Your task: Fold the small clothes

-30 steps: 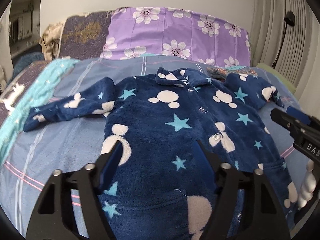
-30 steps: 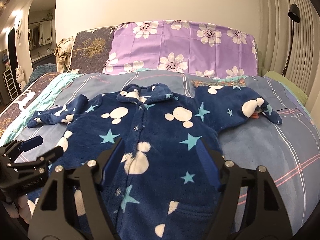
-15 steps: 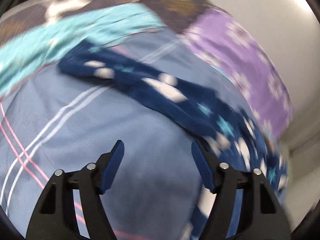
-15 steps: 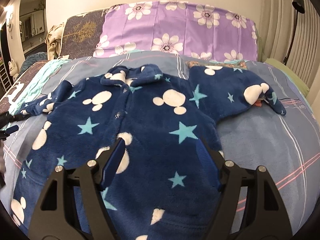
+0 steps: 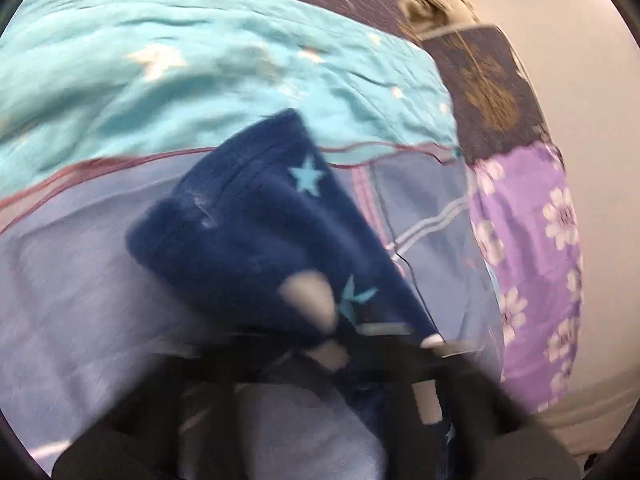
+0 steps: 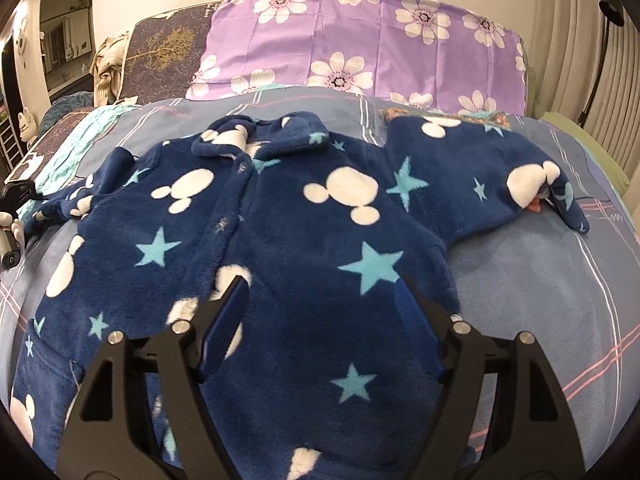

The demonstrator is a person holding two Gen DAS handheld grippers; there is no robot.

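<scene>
Your right tongs stand wide apart with nothing between them, hovering low over the lower front of the navy fleece pajama top, which lies spread face up on the bed with its collar toward the purple floral pillow. One sleeve reaches out to the right; the other sleeve runs left, its cuff near the turquoise blanket. Your left tongs sit right at that left sleeve, with the fabric running down into them, but the left wrist view is so smeared that you cannot tell whether they are apart or clamped on the sleeve.
</scene>
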